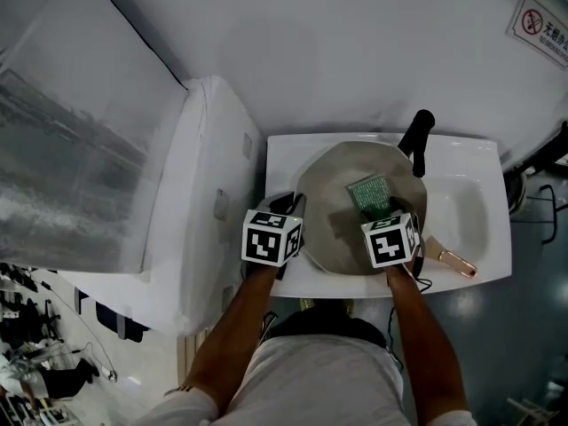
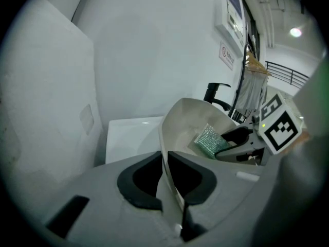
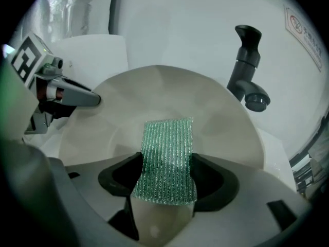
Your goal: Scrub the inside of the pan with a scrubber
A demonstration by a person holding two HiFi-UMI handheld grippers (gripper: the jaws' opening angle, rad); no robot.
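Observation:
A pale beige pan (image 1: 342, 229) lies over the white sink (image 1: 461, 153), tilted up at its left side. My left gripper (image 1: 293, 209) is shut on the pan's rim (image 2: 163, 153), which runs up between its black pads. Inside the pan, my right gripper (image 1: 380, 211) is shut on a green mesh scrubber (image 1: 370, 193). In the right gripper view the scrubber (image 3: 167, 158) stands out past the pads and lies on the pan's inner wall (image 3: 164, 94). In the left gripper view the scrubber (image 2: 208, 141) shows against the far inner side.
A black tap (image 1: 417, 140) rises at the sink's back edge, just behind the pan. The pan's handle with a copper-coloured end (image 1: 454, 261) sticks out at the front right. A white appliance (image 1: 209, 193) stands close on the left. A wall sign (image 1: 541, 27) hangs at the upper right.

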